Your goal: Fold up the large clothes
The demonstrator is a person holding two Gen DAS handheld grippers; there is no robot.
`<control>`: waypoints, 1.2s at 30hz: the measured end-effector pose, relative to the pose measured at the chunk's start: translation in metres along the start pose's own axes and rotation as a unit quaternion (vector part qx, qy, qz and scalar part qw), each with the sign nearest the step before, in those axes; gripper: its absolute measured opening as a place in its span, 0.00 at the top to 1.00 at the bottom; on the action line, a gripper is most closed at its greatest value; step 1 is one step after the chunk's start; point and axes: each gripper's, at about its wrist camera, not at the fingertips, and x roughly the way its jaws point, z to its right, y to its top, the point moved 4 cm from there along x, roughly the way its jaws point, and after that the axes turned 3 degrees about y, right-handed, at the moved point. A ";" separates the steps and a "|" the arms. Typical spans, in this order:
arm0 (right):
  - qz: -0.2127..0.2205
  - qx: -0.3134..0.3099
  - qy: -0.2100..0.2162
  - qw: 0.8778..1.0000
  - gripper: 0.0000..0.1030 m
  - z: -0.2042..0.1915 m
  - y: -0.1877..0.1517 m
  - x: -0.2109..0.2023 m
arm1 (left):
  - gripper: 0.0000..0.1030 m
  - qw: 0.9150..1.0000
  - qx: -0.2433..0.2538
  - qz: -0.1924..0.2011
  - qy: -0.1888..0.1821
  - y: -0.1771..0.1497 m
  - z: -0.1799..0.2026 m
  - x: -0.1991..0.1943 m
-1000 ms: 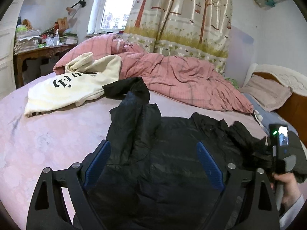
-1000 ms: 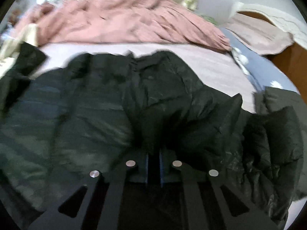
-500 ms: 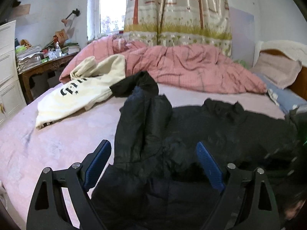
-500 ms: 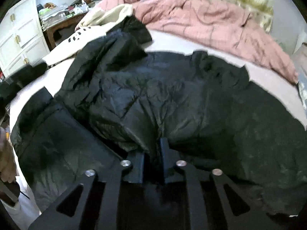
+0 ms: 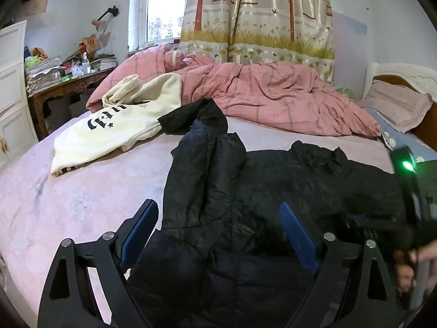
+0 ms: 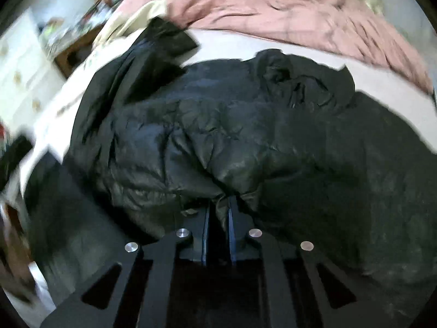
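**A black puffy coat on the bed, one gripper pinching it**

A big bed [image 5: 68,199] with a pale pink sheet fills the room. A pink checked quilt [image 5: 273,101] lies in a heap along the far side, under a curtain [image 5: 256,13] with trees on it.

The black puffer jacket [image 5: 286,191] lies spread on the near part of the bed. Its collar is at the far side. One sleeve on the left is folded up and reaches far toward a cream hoodie [image 5: 114,128] with black letters. The sleeve end touches the hoodie.

On the far left stand a wooden desk [image 5: 68,90] full of papers and a white cupboard [image 5: 13,95]. A pillow [image 5: 396,106] lies at the far right.

The left gripper [image 5: 218,227] is over the near part of the jacket. Its blue fingers are wide apart and do not press on anything.

The right gripper [image 6: 218,218] has its jaws nearly together, clamped on a bunch of the jacket's cloth. They have just been closing on it. This view is blurry. In the left view it shows at the right edge with a green light, held by a hand [image 5: 409,270].
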 end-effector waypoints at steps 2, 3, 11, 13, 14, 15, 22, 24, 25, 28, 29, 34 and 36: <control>0.011 0.020 -0.021 1.000 0.90 0.007 0.012 0.005 | 0.13 1.000 0.005 0.001 0.004 -0.001 -0.001 0.001; 0.019 0.028 -0.023 0.999 0.90 0.010 0.018 0.005 | 0.13 1.000 0.011 0.001 0.007 -0.001 -0.001 0.001; 0.045 0.063 0.036 0.996 0.72 0.012 0.037 -0.004 | 0.13 1.000 0.024 0.004 0.015 -0.001 0.002 0.008; 0.028 0.037 0.063 0.997 0.45 -0.009 0.035 -0.004 | 0.13 0.999 0.027 0.002 0.017 -0.001 0.003 0.009; 0.037 0.023 0.065 0.997 0.37 -0.017 0.035 -0.009 | 0.13 0.999 0.029 0.003 0.018 -0.001 0.003 0.008; 0.050 0.007 0.061 0.997 0.36 -0.025 0.035 -0.016 | 0.13 0.999 0.031 0.004 0.018 -0.001 0.003 0.006; 0.117 0.015 -0.010 0.993 0.35 -0.029 0.043 -0.092 | 0.13 0.999 0.015 0.025 0.017 0.007 -0.002 -0.008; 0.120 0.052 -0.059 0.990 0.35 -0.004 0.037 -0.114 | 0.13 1.000 0.009 0.023 0.010 0.008 -0.003 -0.009; 0.118 0.074 -0.086 0.987 0.35 0.010 0.033 -0.120 | 0.13 1.000 0.008 0.023 0.007 0.009 -0.003 -0.010; 0.103 0.124 -0.127 0.979 0.53 0.059 0.015 -0.141 | 0.13 1.000 0.004 0.029 0.004 0.011 -0.005 -0.018; 0.100 0.145 -0.138 0.975 0.54 0.076 0.010 -0.145 | 0.13 0.999 0.003 0.032 0.003 0.011 -0.005 -0.021; 0.067 0.266 -0.207 0.939 0.64 0.178 -0.029 -0.146 | 0.13 0.999 0.002 0.039 0.004 0.013 -0.006 -0.028; 0.041 0.295 -0.202 0.933 0.65 0.203 -0.042 -0.134 | 0.13 0.999 0.005 0.040 0.010 0.014 -0.007 -0.027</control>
